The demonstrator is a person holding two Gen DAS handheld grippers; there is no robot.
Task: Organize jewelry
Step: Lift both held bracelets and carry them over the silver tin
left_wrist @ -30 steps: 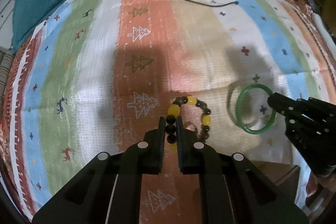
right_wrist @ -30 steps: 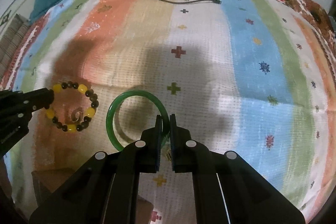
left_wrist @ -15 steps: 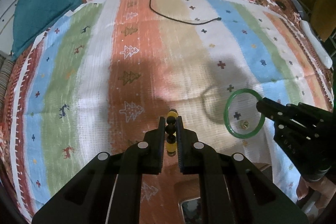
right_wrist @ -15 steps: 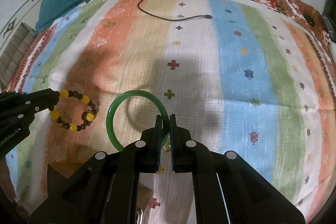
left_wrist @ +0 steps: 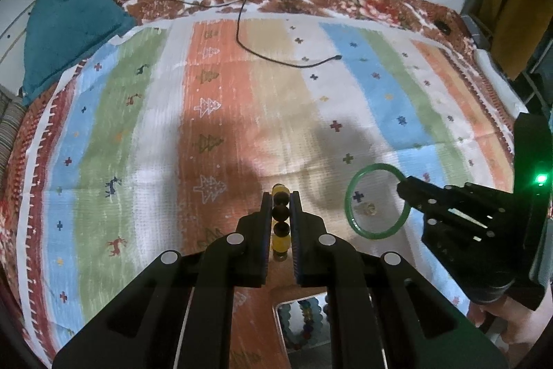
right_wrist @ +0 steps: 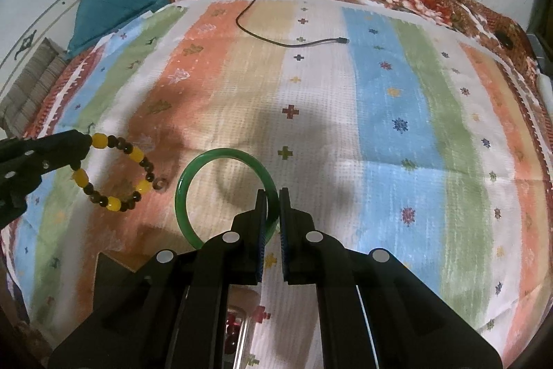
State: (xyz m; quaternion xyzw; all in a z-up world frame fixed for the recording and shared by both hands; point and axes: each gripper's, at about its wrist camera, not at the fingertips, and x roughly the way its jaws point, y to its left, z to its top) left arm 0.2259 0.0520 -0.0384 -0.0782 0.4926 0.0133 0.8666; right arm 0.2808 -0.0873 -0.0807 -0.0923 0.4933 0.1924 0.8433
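My left gripper (left_wrist: pixel 280 196) is shut on a bracelet of yellow and dark beads (left_wrist: pixel 280 212), which hangs edge-on between its fingers above the striped cloth. From the right wrist view the same beaded bracelet (right_wrist: pixel 117 175) dangles as a loop from the left gripper (right_wrist: pixel 84 144). My right gripper (right_wrist: pixel 273 194) is shut on a green bangle (right_wrist: pixel 221 156), held up off the cloth; the bangle (left_wrist: pixel 359 223) also shows at the right gripper's tip (left_wrist: pixel 402 187) in the left wrist view. A small metal ring (right_wrist: pixel 160 183) lies on the cloth below.
A striped patterned cloth (left_wrist: pixel 221 113) covers the bed. A black cable (left_wrist: pixel 276 57) trails across its far part and a teal cloth (left_wrist: pixel 72 23) lies at the far left. A box with beads inside (left_wrist: pixel 304 320) sits below the left gripper; a hand (left_wrist: pixel 515 324) holds the right gripper.
Both grippers have risen from the cloth, carrying the beaded bracelet and the green bangle with them. The box below has come into view, and the small ring stays on the cloth.
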